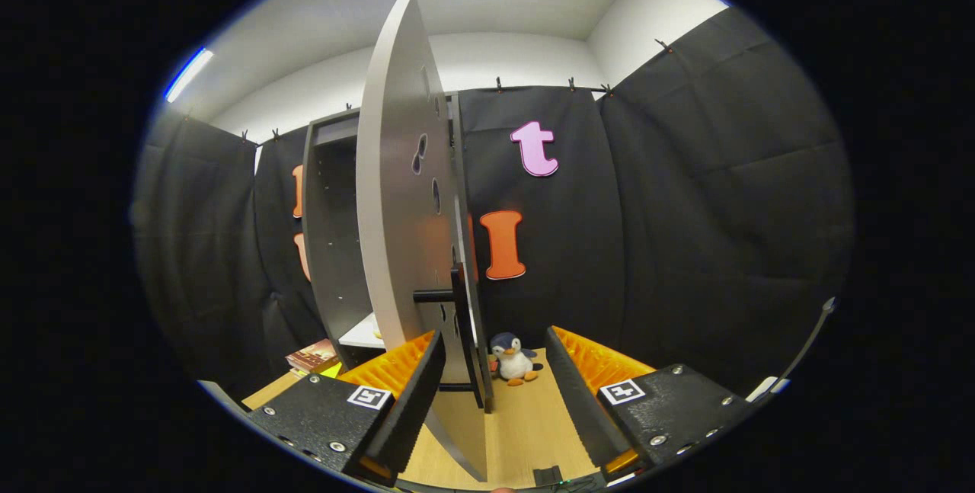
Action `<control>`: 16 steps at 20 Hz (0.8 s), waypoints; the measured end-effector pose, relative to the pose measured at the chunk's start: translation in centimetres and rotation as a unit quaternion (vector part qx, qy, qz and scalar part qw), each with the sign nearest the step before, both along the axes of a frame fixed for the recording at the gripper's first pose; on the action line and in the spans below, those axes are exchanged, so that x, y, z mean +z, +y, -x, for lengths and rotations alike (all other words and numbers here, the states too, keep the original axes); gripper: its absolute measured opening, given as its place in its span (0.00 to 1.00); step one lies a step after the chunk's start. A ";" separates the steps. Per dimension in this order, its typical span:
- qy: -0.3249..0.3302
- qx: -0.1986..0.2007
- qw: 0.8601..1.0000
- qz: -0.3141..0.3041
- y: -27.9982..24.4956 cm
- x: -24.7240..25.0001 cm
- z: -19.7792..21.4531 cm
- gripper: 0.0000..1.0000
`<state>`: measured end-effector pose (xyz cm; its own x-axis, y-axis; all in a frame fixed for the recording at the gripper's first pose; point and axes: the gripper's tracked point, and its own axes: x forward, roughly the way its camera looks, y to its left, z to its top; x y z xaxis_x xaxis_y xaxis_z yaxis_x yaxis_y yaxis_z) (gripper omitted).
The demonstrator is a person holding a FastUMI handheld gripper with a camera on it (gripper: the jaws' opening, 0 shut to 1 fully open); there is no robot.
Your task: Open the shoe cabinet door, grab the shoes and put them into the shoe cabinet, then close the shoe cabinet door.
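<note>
Gripper view: gripper (491, 394) fingers spread wide, nothing pinched. Shoe cabinet door (400, 196) swung open, seen nearly edge-on, its free edge passing between the fingers. Door is a light grey panel with several dark cutout holes; black bar handle (457, 325) sits low on it, just ahead of the fingers. Shoe cabinet (331, 241) stands left of the door, dark grey frame, interior exposed, white shelf low inside. Penguin plush (514, 360) on the wooden floor (525, 424) beyond the fingers, beside the door. Books (312, 356) near the cabinet's base.
</note>
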<state>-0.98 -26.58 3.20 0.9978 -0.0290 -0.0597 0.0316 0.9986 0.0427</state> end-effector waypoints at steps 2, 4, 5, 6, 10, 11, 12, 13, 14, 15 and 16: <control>-0.001 0.014 1.000 -0.003 1.4 -0.1 -0.1 0.85; -0.002 0.024 1.000 -0.001 2.3 -0.2 -0.5 0.85; -0.001 0.028 1.000 0.000 2.7 -0.2 -0.6 0.85; -0.001 0.033 0.999 -0.001 3.2 -0.2 -0.6 0.85; -0.001 0.054 0.999 0.002 5.5 -0.3 -1.0 0.85; -0.001 0.060 0.998 0.002 6.0 -0.3 -1.1 0.85; -0.002 0.066 0.998 0.001 6.5 -0.3 -1.2 0.85; -0.001 0.073 0.997 0.000 7.0 -0.3 -1.4 0.85; -0.001 0.078 0.997 -0.001 7.6 -0.3 -1.4 0.85; -0.001 0.081 0.997 0.000 8.1 -0.4 -1.7 0.85; -0.003 0.083 0.997 -0.001 8.4 -0.5 -2.0 0.85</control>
<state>0.98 -18.21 2.73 0.9892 0.1362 -0.0543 -0.1339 0.9900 0.0436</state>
